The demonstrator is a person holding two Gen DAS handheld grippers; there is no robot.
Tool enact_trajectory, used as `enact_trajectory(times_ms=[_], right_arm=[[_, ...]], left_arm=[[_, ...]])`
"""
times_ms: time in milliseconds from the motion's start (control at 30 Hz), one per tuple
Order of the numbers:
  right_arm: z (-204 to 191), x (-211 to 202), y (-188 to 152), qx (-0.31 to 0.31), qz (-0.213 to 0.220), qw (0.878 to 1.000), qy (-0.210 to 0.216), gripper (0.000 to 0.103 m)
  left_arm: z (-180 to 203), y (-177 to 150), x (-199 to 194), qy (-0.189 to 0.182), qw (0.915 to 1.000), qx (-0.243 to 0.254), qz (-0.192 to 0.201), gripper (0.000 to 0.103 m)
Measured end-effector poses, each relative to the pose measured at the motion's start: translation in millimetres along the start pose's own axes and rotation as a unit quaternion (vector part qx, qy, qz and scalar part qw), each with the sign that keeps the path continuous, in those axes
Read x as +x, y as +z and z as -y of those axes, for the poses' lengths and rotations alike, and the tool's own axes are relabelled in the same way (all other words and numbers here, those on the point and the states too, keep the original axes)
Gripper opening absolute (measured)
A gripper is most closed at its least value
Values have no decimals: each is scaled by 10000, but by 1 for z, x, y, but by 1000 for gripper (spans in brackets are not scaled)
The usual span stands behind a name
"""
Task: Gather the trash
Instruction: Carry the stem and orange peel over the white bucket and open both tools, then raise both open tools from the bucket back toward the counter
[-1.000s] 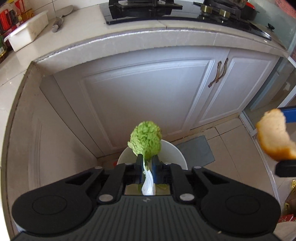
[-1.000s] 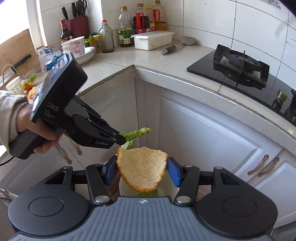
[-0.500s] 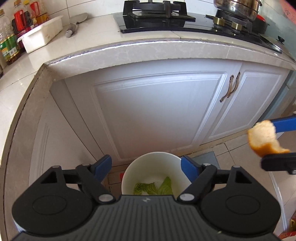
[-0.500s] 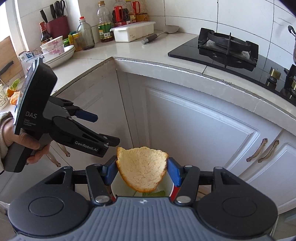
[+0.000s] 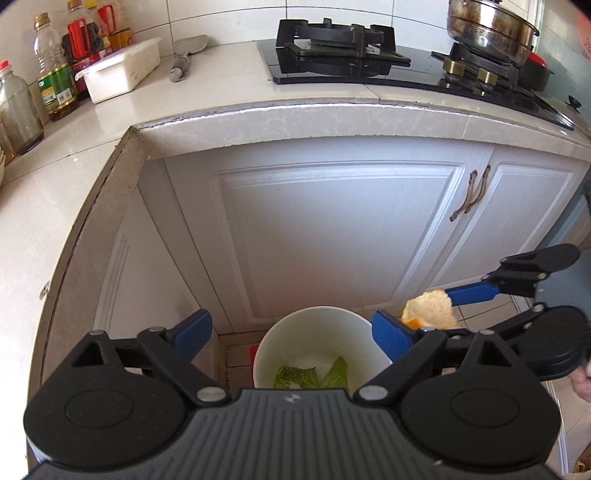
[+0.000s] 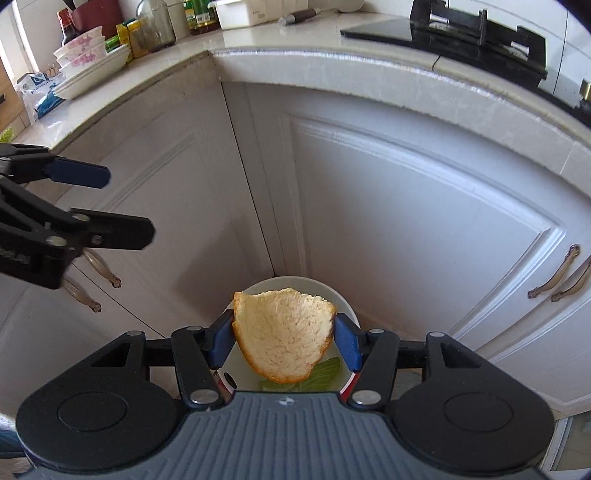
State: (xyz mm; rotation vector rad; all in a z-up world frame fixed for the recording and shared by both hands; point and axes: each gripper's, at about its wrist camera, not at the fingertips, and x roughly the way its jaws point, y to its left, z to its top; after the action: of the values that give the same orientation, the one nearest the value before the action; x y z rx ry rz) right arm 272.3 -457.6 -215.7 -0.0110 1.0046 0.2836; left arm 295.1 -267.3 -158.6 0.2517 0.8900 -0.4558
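Observation:
A white round bin [image 5: 314, 332] stands on the floor by the corner cabinets, with green lettuce leaves [image 5: 310, 374] inside. My left gripper [image 5: 291, 336] is open and empty above the bin. My right gripper [image 6: 282, 341] is shut on a piece of orange peel [image 6: 284, 339] and holds it over the bin [image 6: 343, 299]. In the left wrist view the peel [image 5: 428, 312] hangs at the bin's right rim. In the right wrist view the left gripper [image 6: 122, 203] shows open at the left.
White cabinet doors [image 5: 332, 236] with metal handles [image 5: 469, 199] stand behind the bin. The counter above holds a gas stove [image 5: 340, 48], a steel pot [image 5: 491, 31], a white box [image 5: 122, 72], bottles [image 5: 55, 81] and stacked bowls [image 6: 88, 59].
My left gripper opened and dropped the lettuce into the bin, then pulled up and back. My right gripper brought the orange peel closer, over the bin.

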Motion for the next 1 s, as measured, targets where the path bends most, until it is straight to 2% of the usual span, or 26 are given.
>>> enact_trajectory(times_ms=[400,500,533,567,600,900,1000], right_arm=[[2,103,0,-10,-421,9991,64,63],[-3,128,-1,-122,-560,9984,-17,73],[-5,133,-1,-170,-585,9981,-55,82],[-6,134,-2,-206,-580,9981,-62,88],[-8,135,-2,-243,-571,9981,-51,90],[-19,106,9,-450,-337,9984,-52,98],[-24,91,16,-589,-193,9980,-129,101]], left_arm=[[2,-10,-4,322,9990,-286,-80,93],[1,-11,-4,308,9987,-384,-87,94],[1,-12,-4,305,9986,-413,-86,94],[1,-12,-5,309,9986,-421,-78,94],[1,-12,-5,321,9986,-417,-72,94],[-11,-13,-15,441,9976,-535,10,94],[-18,-13,-24,326,9974,-634,123,94]])
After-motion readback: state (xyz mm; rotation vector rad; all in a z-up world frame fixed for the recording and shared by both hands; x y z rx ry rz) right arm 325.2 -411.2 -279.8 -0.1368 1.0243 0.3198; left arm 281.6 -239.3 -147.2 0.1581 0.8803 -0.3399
